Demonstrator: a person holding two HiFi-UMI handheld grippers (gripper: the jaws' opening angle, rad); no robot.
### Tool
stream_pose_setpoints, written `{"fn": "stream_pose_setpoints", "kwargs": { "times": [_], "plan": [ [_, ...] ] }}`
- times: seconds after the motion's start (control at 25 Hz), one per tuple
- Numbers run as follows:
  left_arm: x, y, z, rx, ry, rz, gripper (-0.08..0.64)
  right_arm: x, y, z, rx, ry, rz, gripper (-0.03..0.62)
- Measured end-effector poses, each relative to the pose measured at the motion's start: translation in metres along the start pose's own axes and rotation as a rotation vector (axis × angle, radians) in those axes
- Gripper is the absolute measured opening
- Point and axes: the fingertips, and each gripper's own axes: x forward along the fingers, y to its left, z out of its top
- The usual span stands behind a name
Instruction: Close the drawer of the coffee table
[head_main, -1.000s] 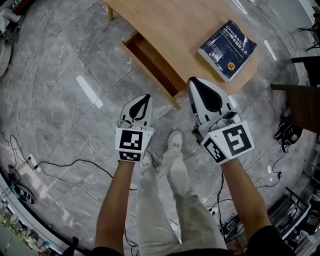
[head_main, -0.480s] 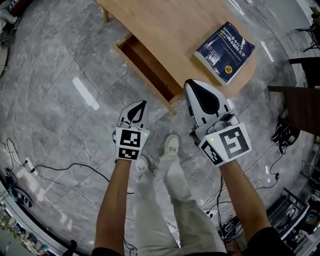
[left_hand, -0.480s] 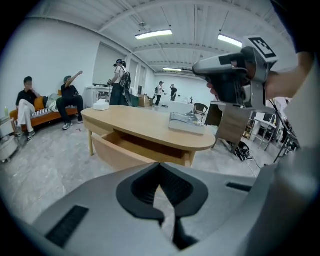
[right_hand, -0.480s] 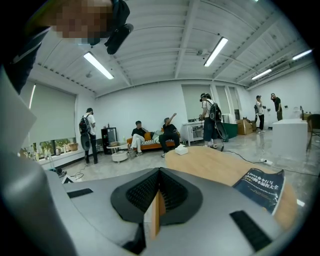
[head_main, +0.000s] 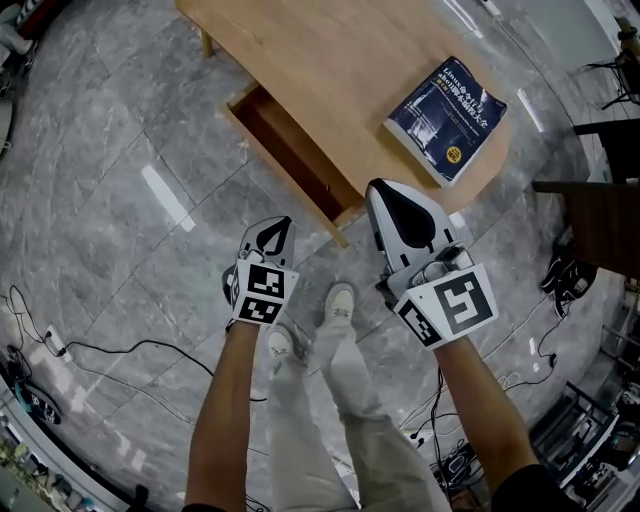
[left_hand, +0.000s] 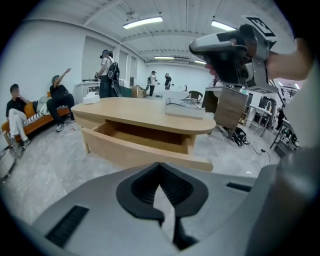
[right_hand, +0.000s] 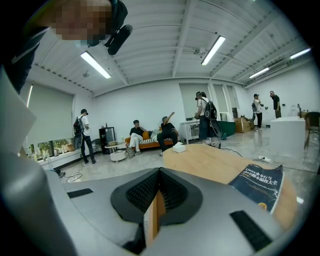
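Observation:
The wooden coffee table (head_main: 330, 60) has its drawer (head_main: 285, 150) pulled out towards me, and the inside shows nothing. My left gripper (head_main: 283, 222) is shut and empty. It hangs low in front of the drawer's front panel (left_hand: 145, 152), short of it and not touching. My right gripper (head_main: 378, 187) is also shut and empty, held higher by the table's near rounded end, and it appears in the left gripper view as right gripper (left_hand: 235, 50). A dark blue book (head_main: 447, 108) lies on the tabletop.
Grey stone-tile floor (head_main: 120, 200) surrounds the table. Cables (head_main: 100, 350) trail at the lower left and right. A dark chair or cabinet (head_main: 600, 215) and shoes (head_main: 565, 272) stand at the right. Several people sit or stand far behind the table (right_hand: 150, 135). My own legs and shoes (head_main: 340, 300) are below.
The left gripper has sunk lower and looks smaller in the head view. The whole view has shifted a little. The drawer stands open as far as before, and both grippers stay shut.

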Motion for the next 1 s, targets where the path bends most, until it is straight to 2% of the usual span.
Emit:
{"fn": "stream_pose_setpoints", "kwargs": {
  "times": [0.24,1.0],
  "plan": [
    [0.014,-0.005,-0.006,0.034,0.034,-0.025,0.002,0.001,-0.003,-0.005,-0.001,0.009,0.004,0.012],
    [0.041,-0.016,0.007,0.023,0.066,-0.071,0.002,-0.003,-0.013,-0.015,0.022,0.015,0.002,0.012]
  ]
}}
